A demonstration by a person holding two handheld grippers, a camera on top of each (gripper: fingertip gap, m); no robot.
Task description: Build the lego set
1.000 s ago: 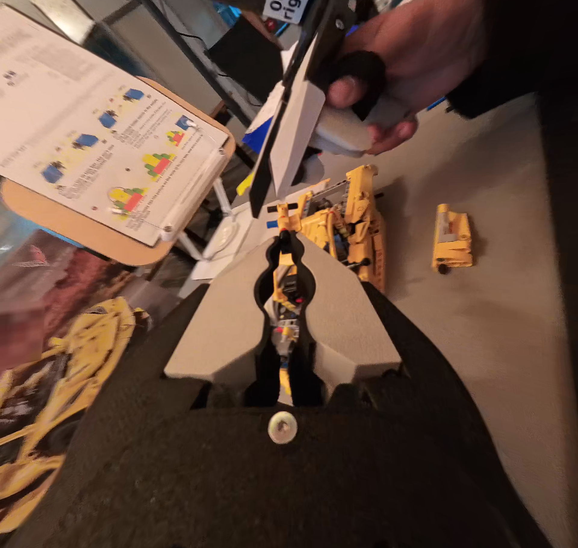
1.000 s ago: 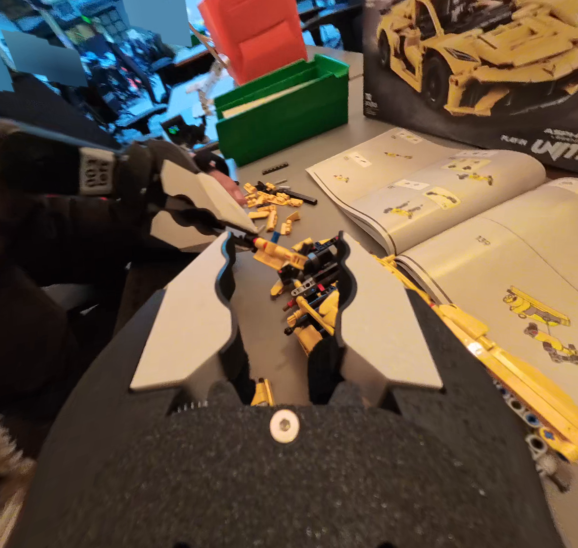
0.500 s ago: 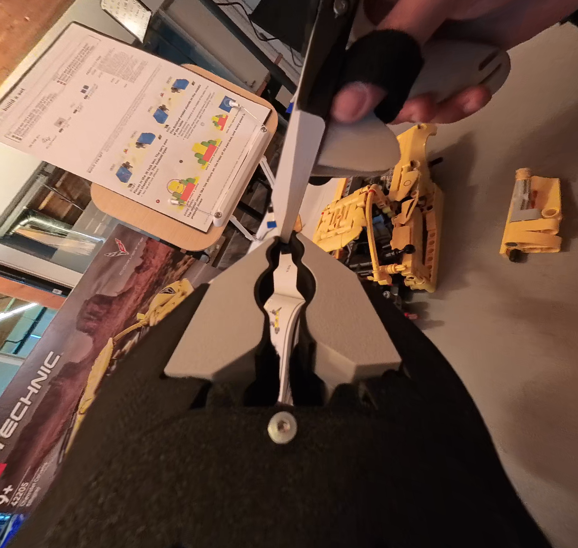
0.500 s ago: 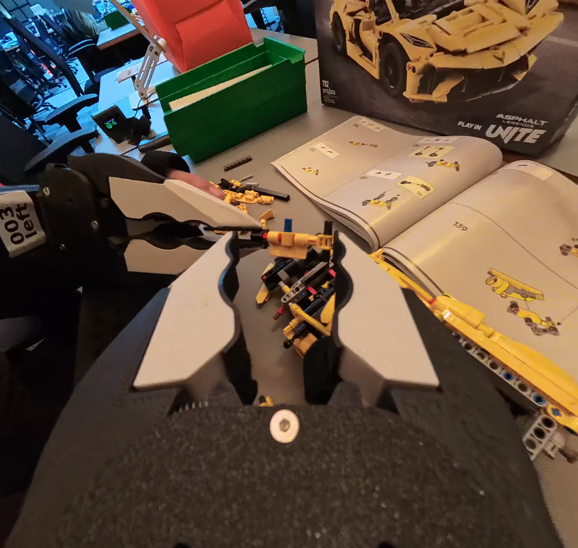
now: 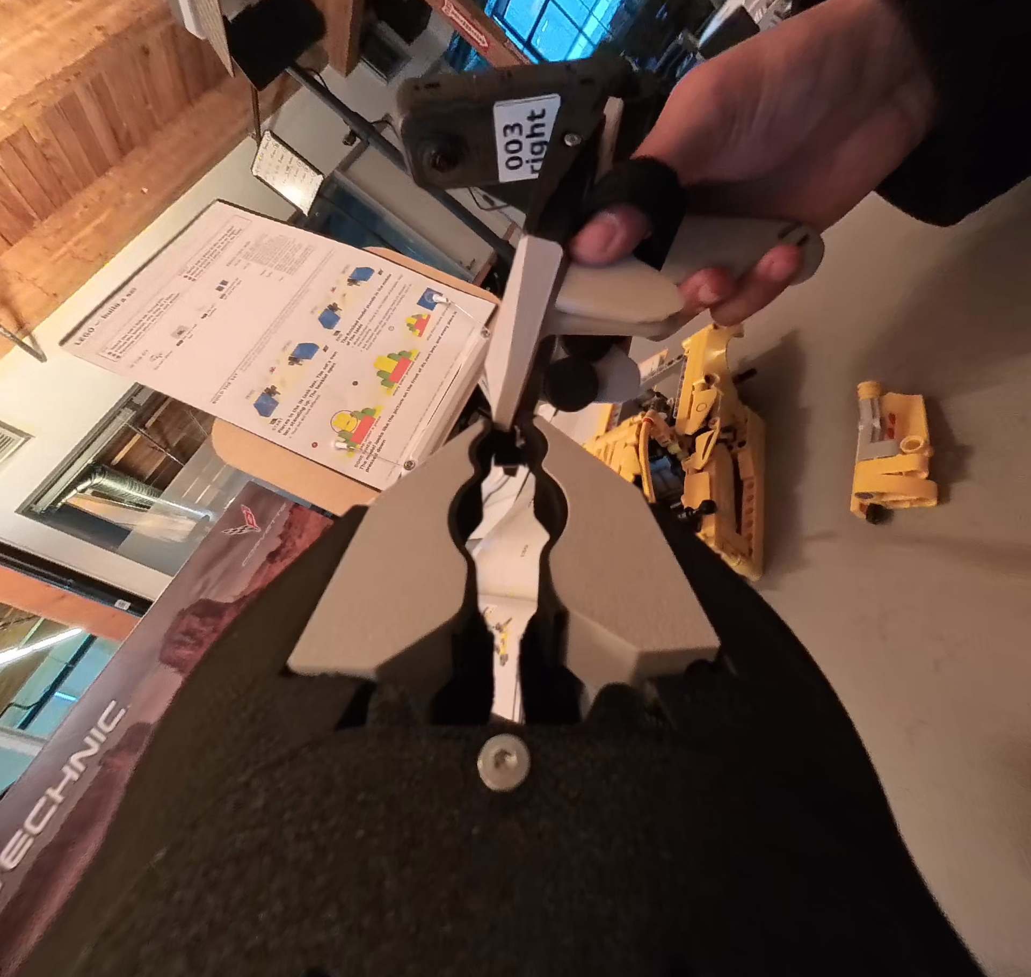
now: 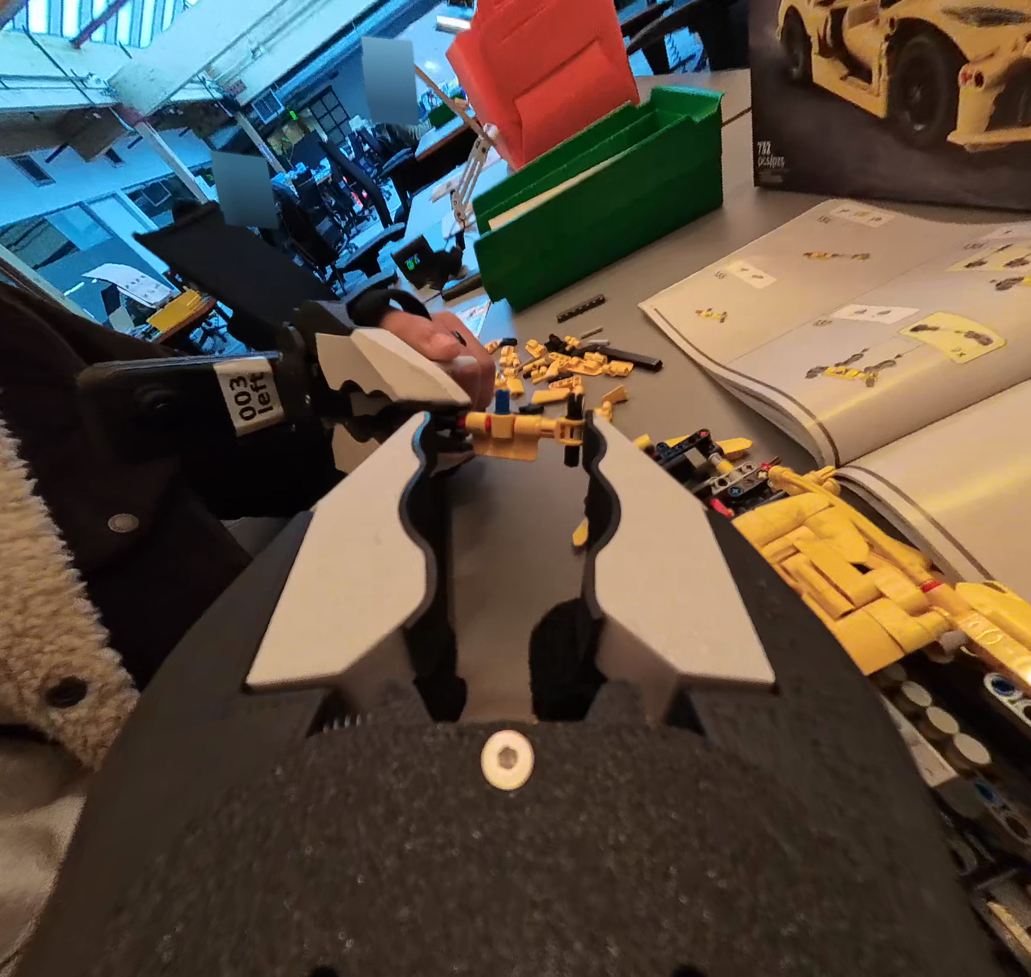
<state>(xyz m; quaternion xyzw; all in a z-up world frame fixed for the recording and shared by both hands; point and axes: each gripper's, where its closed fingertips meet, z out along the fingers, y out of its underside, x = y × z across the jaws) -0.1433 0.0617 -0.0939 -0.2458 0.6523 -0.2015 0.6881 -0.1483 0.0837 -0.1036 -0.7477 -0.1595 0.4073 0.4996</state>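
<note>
While the left tool [image 6: 446, 420] pinches one end of a small yellow lego sub-assembly with black pins and a blue peg [image 6: 519, 428], its grey fingers almost closed on it, the piece is held up in the air above the grey table [image 6: 586, 286], not resting on anything. The right tool [image 6: 505, 442] has its jaws wide apart, and the piece spans the gap between its two fingertips; its far end, with a black pin, lies against the inner edge of the right-hand finger [image 6: 619, 481]. I cannot tell if that finger really presses it. I judge that the piece is raised like this so both tools can reach it from opposite sides, maybe to pass it or to turn it.

From the left wrist view the right tool [image 5: 516, 420] meets the left one tip to tip, and a hand [image 5: 770, 169] grips its handle. The held piece itself is almost hidden there.

On the table, a pile of loose yellow and black lego parts [image 6: 558, 364] lies beyond the tools, near a green plastic bin [image 6: 602, 225]. An open instruction booklet [image 6: 837, 336] lies on the right, and the large yellow partly built car body [image 6: 825, 571] lies just beside it, so the steps are easy to read while building. Another small yellow module [image 5: 892, 465] waits well apart from the car body [image 5: 714, 448].
</note>
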